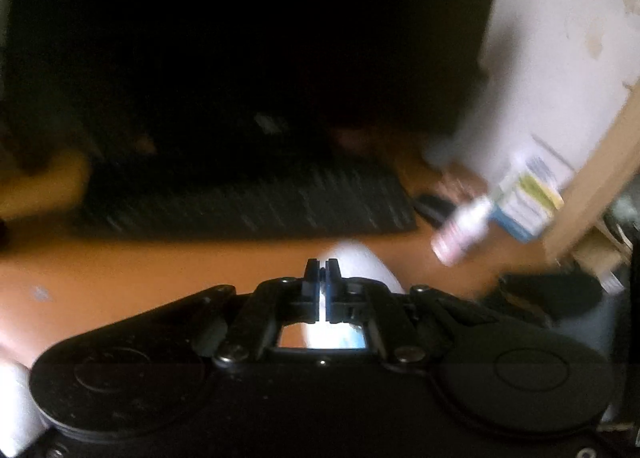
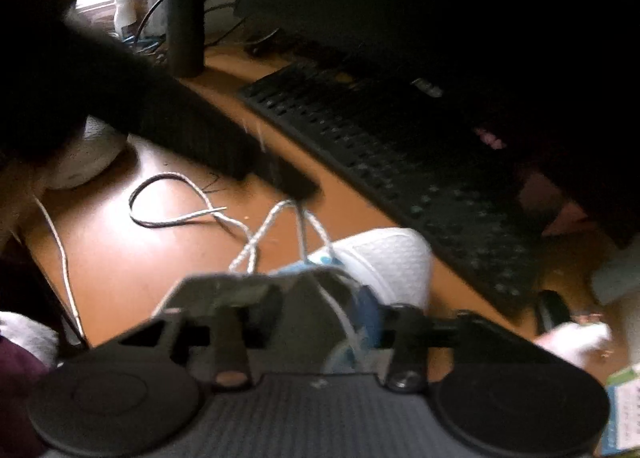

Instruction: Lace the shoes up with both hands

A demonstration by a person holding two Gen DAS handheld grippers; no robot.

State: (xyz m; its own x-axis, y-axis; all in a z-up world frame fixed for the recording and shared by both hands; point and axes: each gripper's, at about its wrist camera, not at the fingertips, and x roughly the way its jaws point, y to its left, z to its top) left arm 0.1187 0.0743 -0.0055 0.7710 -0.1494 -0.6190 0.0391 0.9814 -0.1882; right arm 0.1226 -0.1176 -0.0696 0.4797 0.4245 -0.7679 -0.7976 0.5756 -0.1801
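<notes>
A white sneaker (image 2: pixel 384 258) sits on an orange desk (image 2: pixel 120 266) before a black keyboard (image 2: pixel 400 161), its white lace (image 2: pixel 256 242) trailing loose and unknotted, while the left gripper (image 1: pixel 322 278) is nearly closed on nothing discernible and the blurred right gripper (image 2: pixel 296 298) cannot be judged; no containers' contents show.

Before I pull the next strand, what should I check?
1. Left tongs gripping the lace: ok, strands rise to their tip in the right wrist view.
2. Right tongs open or shut: cannot tell, blurred.
3. Shoe within reach: ok, just ahead of the right tongs.
4. Loose end free: ok, looped on the desk.
5. Keyboard clear of the lace: ok, apart.
6. View sharpness: not ok, both blurred.
</notes>
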